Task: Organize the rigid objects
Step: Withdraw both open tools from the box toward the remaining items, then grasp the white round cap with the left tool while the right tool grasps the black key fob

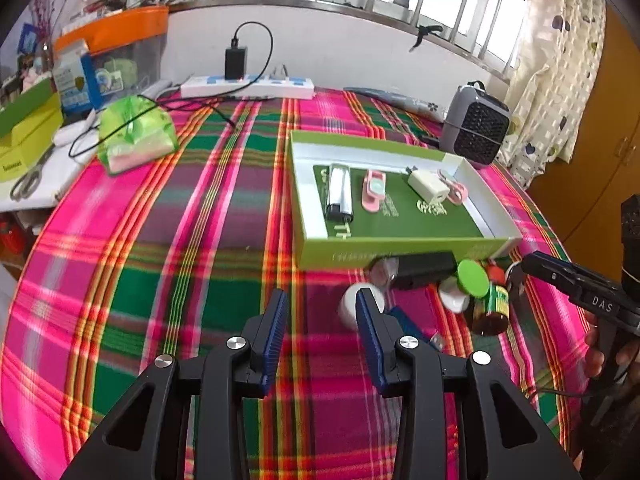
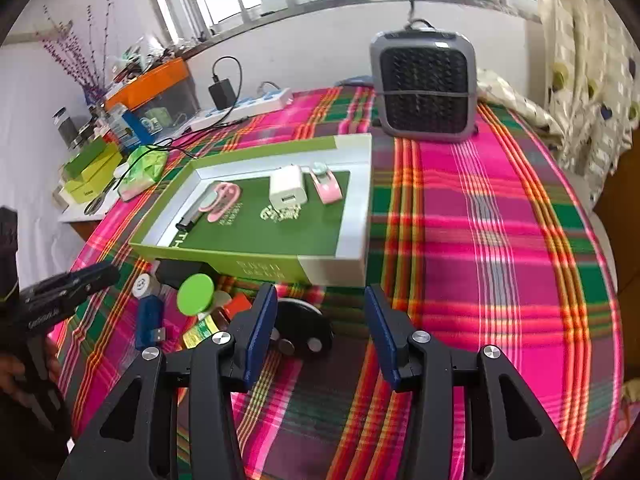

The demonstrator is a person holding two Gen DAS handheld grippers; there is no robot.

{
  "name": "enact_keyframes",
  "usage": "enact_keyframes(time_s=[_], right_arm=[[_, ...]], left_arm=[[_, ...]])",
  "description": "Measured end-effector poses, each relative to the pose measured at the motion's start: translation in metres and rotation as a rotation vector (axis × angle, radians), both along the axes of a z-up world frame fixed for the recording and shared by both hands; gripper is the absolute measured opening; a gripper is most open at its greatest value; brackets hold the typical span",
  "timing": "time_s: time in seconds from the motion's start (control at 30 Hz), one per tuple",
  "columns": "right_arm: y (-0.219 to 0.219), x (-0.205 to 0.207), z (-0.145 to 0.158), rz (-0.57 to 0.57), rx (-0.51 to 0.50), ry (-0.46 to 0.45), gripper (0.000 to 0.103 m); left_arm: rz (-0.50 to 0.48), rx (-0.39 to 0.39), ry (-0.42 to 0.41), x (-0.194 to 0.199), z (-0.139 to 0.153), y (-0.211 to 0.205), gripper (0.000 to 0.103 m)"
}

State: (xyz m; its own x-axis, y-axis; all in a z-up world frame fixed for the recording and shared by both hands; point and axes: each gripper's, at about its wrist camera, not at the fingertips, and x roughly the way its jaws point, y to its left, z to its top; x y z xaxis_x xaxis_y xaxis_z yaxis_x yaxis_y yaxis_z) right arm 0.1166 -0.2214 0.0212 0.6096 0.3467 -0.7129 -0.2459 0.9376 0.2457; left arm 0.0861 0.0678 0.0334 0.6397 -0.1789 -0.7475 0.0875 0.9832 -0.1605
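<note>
Two views, left wrist first.
Left wrist, gripper: the left gripper hangs over the plaid tablecloth with its blue pads spread and nothing between them; released.
Left wrist, loose pile: in front of the green box, outside it, lie a white cap, a black block, a green-lidded bottle and a blue USB stick, crowded and partly touching.
Left wrist, already sorted: inside the box rest a lighter, a pink clip and a white charger.
Left wrist, other tool: the right gripper shows at the right edge, tip just beside the bottle; its finger spread cannot be told from here.
Right wrist, gripper: the right gripper's blue pads stand apart over the cloth, empty; a black round object lies just beyond its left pad.
Right wrist, pile: the USB stick, the green lid and the black block sit left of the gripper, hard against the box's front wall.
Step in hand: judged as approach to the pile; no item is gripped yet.
Next move calls for: singling out one piece at the pile's edge, likely the white cap for the left tool, straddling it without nudging its neighbours, then lifting it over the box wall.
</note>
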Motion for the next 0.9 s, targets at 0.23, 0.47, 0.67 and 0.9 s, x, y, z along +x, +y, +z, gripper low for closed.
enact_keyframes(time_s=[0.23, 0.47, 0.67, 0.9], right_arm=[[0.011, 0.001, -0.007, 0.043, 0.003, 0.013, 0.047], [0.017, 0.006, -0.016, 0.046, -0.028, 0.041, 0.048], [0.018, 0.01, -0.019, 0.038, -0.026, 0.055, 0.048], [0.026, 0.011, -0.019, 0.035, -0.066, 0.048, 0.047]], left_arm=[[-0.008, -0.036, 0.013, -0.005, -0.007, 0.005, 0.035], [-0.02, -0.056, 0.026, -0.004, -0.012, 0.006, 0.035], [-0.043, -0.071, 0.037, 0.0, -0.015, 0.003, 0.035], [-0.049, -0.082, 0.048, 0.003, -0.017, 0.004, 0.035]])
